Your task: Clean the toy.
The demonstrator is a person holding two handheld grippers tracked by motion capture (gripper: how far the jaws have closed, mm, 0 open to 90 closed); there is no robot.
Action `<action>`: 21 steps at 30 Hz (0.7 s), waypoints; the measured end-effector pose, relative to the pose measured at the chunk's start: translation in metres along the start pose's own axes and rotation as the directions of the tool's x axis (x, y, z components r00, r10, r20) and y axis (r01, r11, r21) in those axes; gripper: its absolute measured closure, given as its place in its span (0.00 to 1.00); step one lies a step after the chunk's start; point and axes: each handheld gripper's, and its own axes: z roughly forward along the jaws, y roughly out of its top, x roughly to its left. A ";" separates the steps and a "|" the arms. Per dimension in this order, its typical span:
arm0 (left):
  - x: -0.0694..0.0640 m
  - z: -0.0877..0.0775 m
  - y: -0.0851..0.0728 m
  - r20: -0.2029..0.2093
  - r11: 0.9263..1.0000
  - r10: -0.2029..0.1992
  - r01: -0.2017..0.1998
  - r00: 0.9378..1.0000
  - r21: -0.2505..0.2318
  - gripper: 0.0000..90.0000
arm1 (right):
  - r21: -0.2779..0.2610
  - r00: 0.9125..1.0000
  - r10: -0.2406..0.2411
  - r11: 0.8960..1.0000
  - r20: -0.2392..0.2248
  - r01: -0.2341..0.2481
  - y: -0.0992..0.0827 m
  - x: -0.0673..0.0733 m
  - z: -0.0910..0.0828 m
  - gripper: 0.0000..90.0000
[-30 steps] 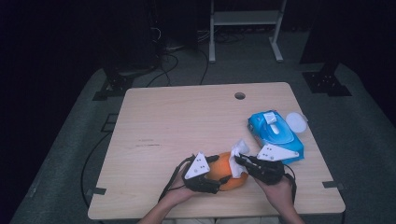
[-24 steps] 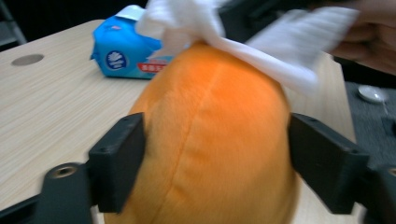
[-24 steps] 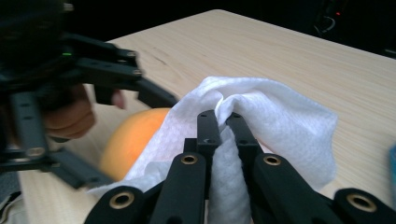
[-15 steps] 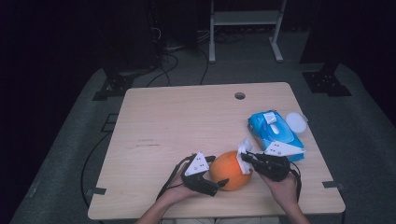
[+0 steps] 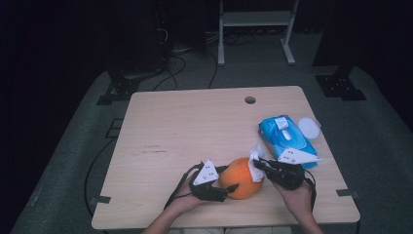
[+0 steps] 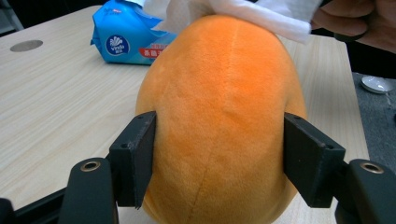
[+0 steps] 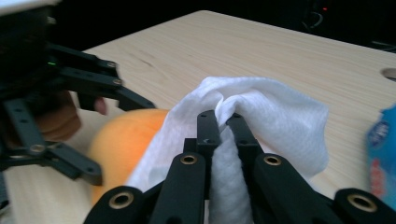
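Note:
An orange plush toy stands near the table's front edge. My left gripper holds it from the left. In the left gripper view its two pads press the toy's sides; the jaws have just been closing with the toy between them. My right gripper comes in from the right, shut on a bunched white wipe. The wipe lies against the toy's upper right side. In the right gripper view the wipe drapes around the closed fingertips of the right gripper, with the toy behind it.
A blue pack of wet wipes lies at the table's right edge, with a round white lid beside it on the floor side. The wooden table has a cable hole at the back. Cables trail off the front edge.
The right gripper has slid the wipe slightly down the toy's right side. The left jaws spread a little and then closed again on the toy.

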 end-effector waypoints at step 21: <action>0.004 -0.002 0.001 -0.006 0.998 -0.059 0.059 0.998 -0.026 0.40 | -0.022 0.997 -0.035 0.999 -0.067 0.033 0.004 0.015 0.005 0.94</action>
